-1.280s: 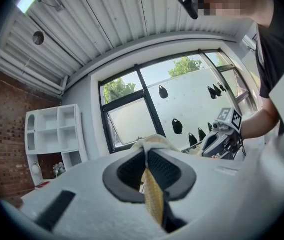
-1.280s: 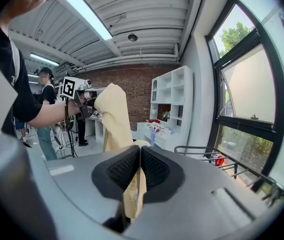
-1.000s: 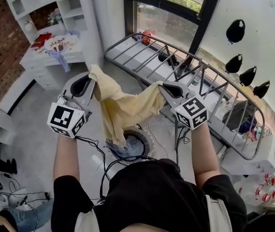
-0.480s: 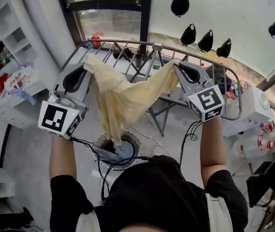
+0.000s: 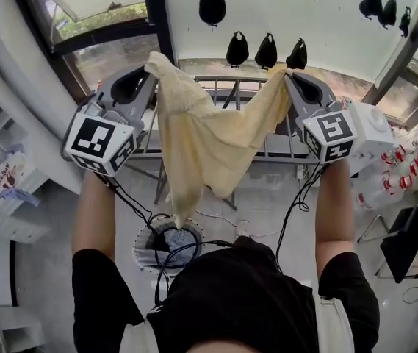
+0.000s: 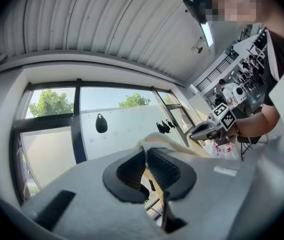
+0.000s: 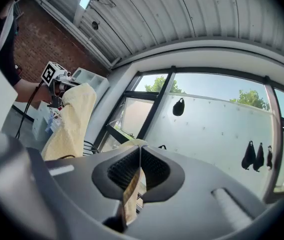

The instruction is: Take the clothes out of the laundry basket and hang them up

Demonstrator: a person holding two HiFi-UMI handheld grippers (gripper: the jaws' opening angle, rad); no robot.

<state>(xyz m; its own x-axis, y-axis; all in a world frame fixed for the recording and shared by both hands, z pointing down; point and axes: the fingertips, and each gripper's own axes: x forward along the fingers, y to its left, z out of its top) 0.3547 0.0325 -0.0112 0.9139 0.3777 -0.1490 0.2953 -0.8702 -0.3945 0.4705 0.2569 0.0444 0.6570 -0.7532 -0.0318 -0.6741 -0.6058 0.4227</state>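
Plain pale yellow garment (image 5: pixel 209 142). Grey left tool (image 5: pixel 147 79) and right tool (image 5: pixel 294 79) with black ribbed pads (image 6: pixel 164 166), black-and-white square-patterned cubes (image 5: pixel 100 142). Grey metal drying rack (image 5: pixel 282 155). Blue clothes (image 5: pixel 179 240) inside white-rimmed laundry basket (image 5: pixel 139 250). Black T-shirt (image 5: pixel 238 300).

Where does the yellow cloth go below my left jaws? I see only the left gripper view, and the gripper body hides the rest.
Observer: In the head view the yellow cloth sags between the left gripper and the right gripper. Its lowest tip hangs over the laundry basket.
Operator: Does the right gripper really hold it?
Observer: Yes. The right gripper view shows its jaws shut on a corner of the cloth.
Operator: And where is the rack?
Observer: The drying rack stands just beyond the cloth. The cloth is not yet laid on it.
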